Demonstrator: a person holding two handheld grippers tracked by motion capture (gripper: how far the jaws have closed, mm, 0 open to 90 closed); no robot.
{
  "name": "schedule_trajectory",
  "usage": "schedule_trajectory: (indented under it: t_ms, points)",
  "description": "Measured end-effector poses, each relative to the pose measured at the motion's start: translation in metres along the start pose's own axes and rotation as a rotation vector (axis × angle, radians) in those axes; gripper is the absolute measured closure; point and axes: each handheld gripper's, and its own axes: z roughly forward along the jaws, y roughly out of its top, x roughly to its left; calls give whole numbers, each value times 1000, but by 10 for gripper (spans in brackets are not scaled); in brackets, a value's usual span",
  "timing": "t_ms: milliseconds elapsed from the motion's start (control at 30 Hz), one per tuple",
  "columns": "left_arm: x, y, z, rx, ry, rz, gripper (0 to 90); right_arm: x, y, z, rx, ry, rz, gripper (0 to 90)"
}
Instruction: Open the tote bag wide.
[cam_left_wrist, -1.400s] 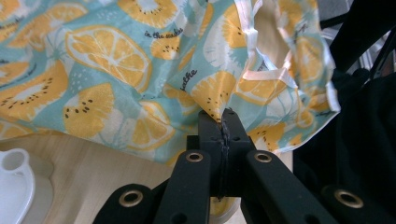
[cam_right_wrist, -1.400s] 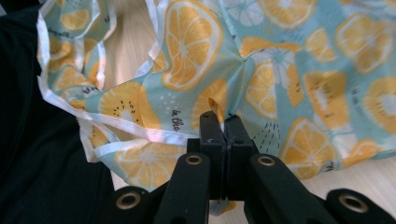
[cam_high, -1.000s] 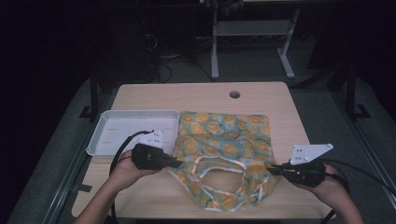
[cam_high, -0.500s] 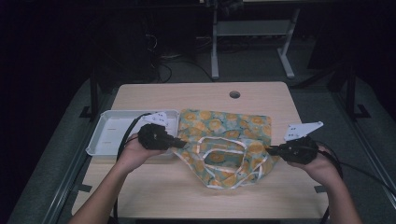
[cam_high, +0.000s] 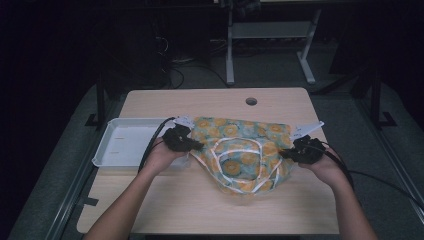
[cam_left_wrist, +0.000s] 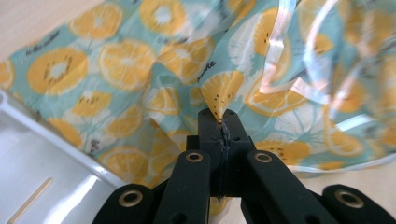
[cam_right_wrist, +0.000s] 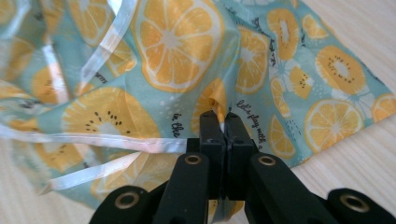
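Fruit-print cloth (cam_high: 235, 150) clamped in both tongs, left (cam_high: 196, 146) and right (cam_high: 286, 154): carry near edge far, keeping level, corners matched.

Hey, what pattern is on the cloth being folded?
Orange citrus and kiwi slices on teal cloth, with white trim; clearest in the left gripper view.

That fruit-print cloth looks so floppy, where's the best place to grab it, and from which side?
By its outer edges, one from each side. The cloth is thin and limp, so a pinched fold holds best, as the left gripper and right gripper do now, shut on its left and right edges.
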Motion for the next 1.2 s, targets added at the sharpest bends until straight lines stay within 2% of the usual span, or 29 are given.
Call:
schedule_trajectory:
  t_ms: [167,200,233,267,467,600,733,867,900,933,967,1200]
  points:
    - [0,-1,12,41,16,0,897,-2,1,13,42,-24,0,881]
    - [1,-1,13,64,20,19,898,-2,0,17,50,-30,-1,881]
    - [-1,-1,14,71,24,15,898,-2,0,17,50,-30,-1,881]
    - [-1,-1,16,86,28,33,898,-1,0,19,55,-31,-7,881]
    - [-9,0,20,145,21,69,898,5,0,27,103,-32,-30,880]
    - [-16,-1,22,147,12,67,898,8,-2,28,122,-30,-39,880]
    - [-20,0,23,179,5,102,898,10,-4,30,138,-29,-44,880]
    - [-24,0,21,192,-11,107,898,14,-7,30,140,-26,-54,879]
    - [-26,-1,21,178,-18,91,898,15,-8,30,148,-16,-50,880]
    - [-27,-2,20,190,-24,100,898,17,-10,30,147,-10,-48,880]
    - [-28,-3,20,181,-28,88,898,18,-12,29,144,-5,-48,880]
    - [-38,-9,13,203,-49,109,899,28,-19,20,149,19,-52,880]
